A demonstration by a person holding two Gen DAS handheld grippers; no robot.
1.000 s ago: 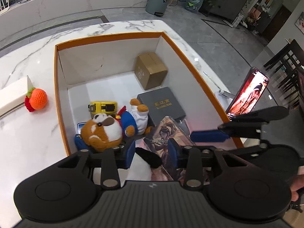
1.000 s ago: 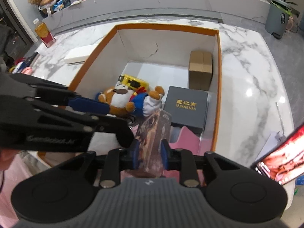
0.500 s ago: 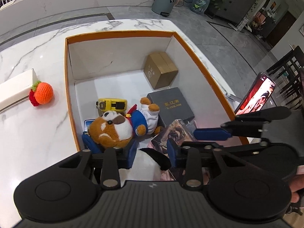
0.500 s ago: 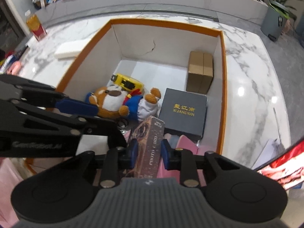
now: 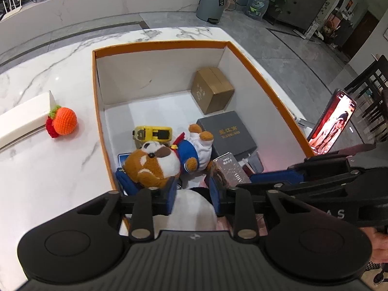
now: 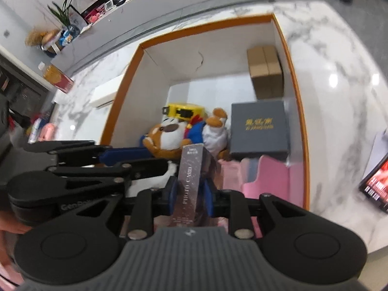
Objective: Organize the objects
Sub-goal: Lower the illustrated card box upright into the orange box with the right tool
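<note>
Orange-rimmed box (image 5: 254, 68) on marble table (image 5: 48, 160), already crowded toward near end. Brown carton (image 5: 213, 88) in far right corner of box, grey case (image 5: 226, 134) just nearer, plush bear (image 5: 165, 157) left of case, yellow tape (image 5: 152, 133) beyond bear.

Right gripper (image 6: 188, 195) clamped on card pack (image 6: 190, 181), held upright above near end of box. Risk: narrow-edge grip, pack could pivot or slip; dropping it there could topple it onto bear.

Left gripper (image 5: 192, 195) spread open over white plush (image 5: 194, 208), apparently gripping nothing. Risk: grippers close together, fingers could collide.
</note>
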